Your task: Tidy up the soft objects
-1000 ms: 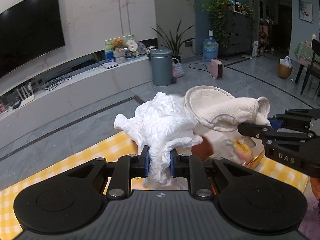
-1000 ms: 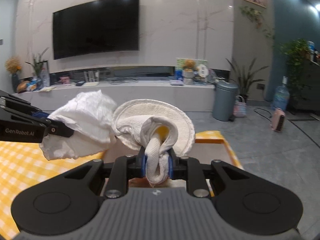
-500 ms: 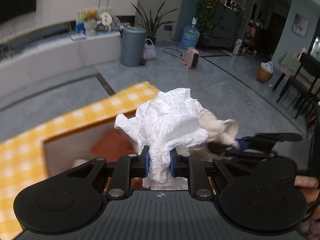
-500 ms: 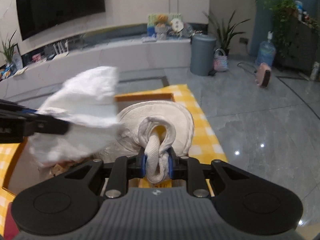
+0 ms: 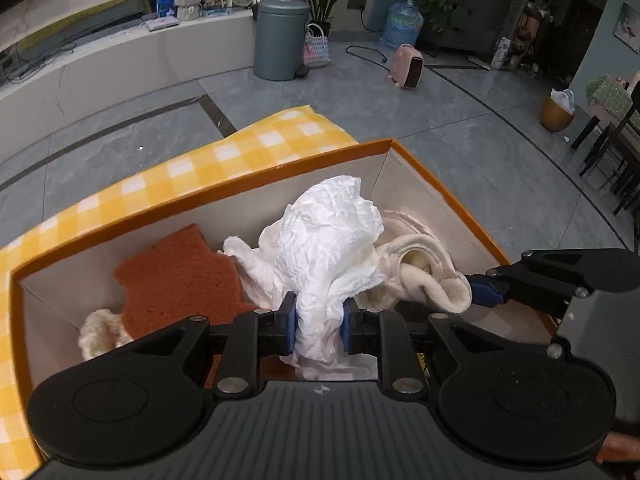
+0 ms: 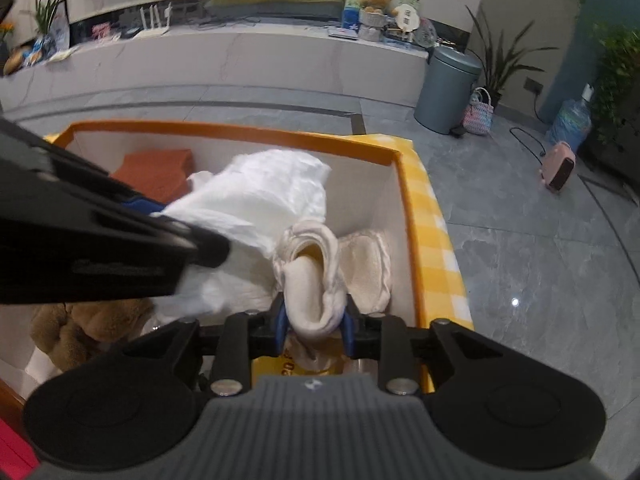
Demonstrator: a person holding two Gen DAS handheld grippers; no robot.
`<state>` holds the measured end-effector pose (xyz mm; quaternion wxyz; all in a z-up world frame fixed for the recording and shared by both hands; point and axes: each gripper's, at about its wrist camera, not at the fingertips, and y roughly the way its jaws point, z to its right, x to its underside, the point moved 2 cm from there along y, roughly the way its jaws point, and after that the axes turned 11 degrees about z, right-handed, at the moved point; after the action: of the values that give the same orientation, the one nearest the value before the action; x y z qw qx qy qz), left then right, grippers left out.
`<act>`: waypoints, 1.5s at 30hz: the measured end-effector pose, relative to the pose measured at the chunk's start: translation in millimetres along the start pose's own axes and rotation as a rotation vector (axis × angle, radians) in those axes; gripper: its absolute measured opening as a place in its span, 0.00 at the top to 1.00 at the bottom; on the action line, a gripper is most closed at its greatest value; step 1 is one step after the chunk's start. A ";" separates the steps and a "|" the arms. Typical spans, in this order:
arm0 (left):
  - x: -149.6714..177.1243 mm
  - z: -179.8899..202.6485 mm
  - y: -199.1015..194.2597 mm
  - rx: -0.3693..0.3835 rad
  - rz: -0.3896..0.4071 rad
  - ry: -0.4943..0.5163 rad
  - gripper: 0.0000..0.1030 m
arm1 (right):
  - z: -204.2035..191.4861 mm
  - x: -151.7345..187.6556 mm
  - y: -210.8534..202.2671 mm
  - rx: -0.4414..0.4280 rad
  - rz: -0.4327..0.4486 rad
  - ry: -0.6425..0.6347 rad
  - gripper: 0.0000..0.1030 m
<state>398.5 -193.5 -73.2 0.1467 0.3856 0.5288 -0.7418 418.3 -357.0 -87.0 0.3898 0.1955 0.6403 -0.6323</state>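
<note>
An orange-rimmed box [image 5: 280,168] with white inner walls stands on a yellow checked cloth [image 5: 192,164]. My left gripper [image 5: 319,322] reaches down into it, its blue pads still against a crumpled white cloth [image 5: 332,232] as the jaws are opening. To its right, my right gripper [image 5: 480,294] holds a folded cream cloth [image 5: 424,276]. In the right wrist view the right gripper [image 6: 314,326] has that cream cloth [image 6: 312,276] between its pads, jaws opening, near the box's right wall [image 6: 408,216]. A rust-orange cloth [image 5: 180,276] lies at the box's left.
A fluffy cream item [image 5: 100,332] and a brown plush toy [image 6: 80,328] also lie in the box. The table's right edge drops to grey floor. Further off stand a grey bin [image 5: 280,40], a pink heater [image 5: 408,66] and a low white shelf [image 6: 240,52].
Both grippers have come down from above the table into the orange box, carrying their cloths. The gaps between each pair of pads have widened a little.
</note>
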 end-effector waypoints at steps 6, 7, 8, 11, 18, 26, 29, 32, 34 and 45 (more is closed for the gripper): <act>-2.0 9.2 -19.0 0.005 0.047 0.041 0.51 | -2.0 0.2 -10.2 0.011 0.009 -0.051 0.58; -3.5 11.6 -23.9 0.005 0.058 0.050 0.43 | -3.3 -1.8 -13.6 0.013 0.013 -0.056 0.53; -4.4 12.9 -31.5 -0.002 0.071 0.058 0.39 | -4.5 -3.2 -17.5 0.016 0.018 -0.062 0.47; -9.8 17.2 -51.3 -0.019 0.102 0.066 0.32 | -6.0 -7.3 -35.5 0.032 0.038 -0.082 0.37; -14.9 32.2 -125.8 -0.075 0.229 0.117 0.25 | -1.8 -25.2 -98.3 0.057 0.107 -0.068 0.29; -0.8 49.2 -230.3 -0.149 0.382 0.191 0.22 | -22.9 -29.5 -200.2 0.040 0.259 0.001 0.17; 14.4 53.3 -265.2 -0.163 0.423 0.191 0.22 | -40.4 -18.7 -235.9 0.020 0.315 0.029 0.15; 31.8 55.9 -293.1 -0.184 0.455 0.200 0.22 | -59.3 -4.3 -265.0 0.005 0.360 0.059 0.14; 46.0 55.3 -310.4 -0.202 0.477 0.199 0.22 | -73.6 10.1 -281.3 0.005 0.386 0.077 0.13; 143.4 28.7 -353.5 -0.399 0.548 0.057 0.24 | -149.9 85.8 -316.8 -0.011 0.430 0.165 0.08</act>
<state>71.0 -51.4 64.0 0.3981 0.4977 0.5442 -0.5456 91.9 -272.8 41.8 0.4631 0.3764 0.6169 -0.5132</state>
